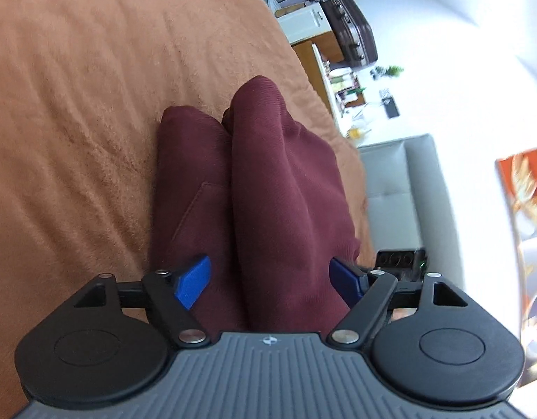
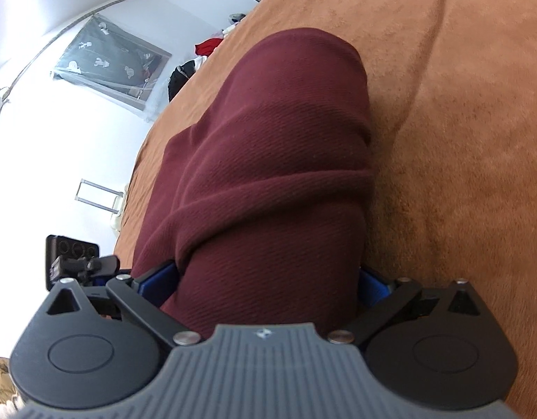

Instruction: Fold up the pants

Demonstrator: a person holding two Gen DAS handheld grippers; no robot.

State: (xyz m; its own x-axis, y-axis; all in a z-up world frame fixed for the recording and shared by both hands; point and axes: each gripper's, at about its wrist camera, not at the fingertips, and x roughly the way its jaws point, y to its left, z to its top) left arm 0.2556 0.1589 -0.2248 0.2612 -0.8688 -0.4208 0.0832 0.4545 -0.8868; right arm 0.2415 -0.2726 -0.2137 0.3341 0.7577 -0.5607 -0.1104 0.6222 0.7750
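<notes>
Maroon pants [image 1: 268, 188] bunched between both grippers, left gripper [image 1: 270, 284] and right gripper [image 2: 268, 288] each clamping cloth above the bed [image 1: 76, 104]; mid-fold carry, next lay flat

Orange blanket [image 1: 94, 104], white walls [image 2: 59, 139], suitcase [image 1: 352, 31]

The pants [image 1: 268, 188] are a dark maroon, ribbed knit fabric, lying bunched on the orange-brown bed cover [image 1: 76, 104]. In the left wrist view they form two rounded humps side by side with a deep crease between them; the left hump carries an angled seam like a pocket edge. In the right wrist view the pants [image 2: 268, 174] show as one thick rounded roll, crossed by diagonal folds, its far end raised above the bed cover [image 2: 460, 122].
</notes>
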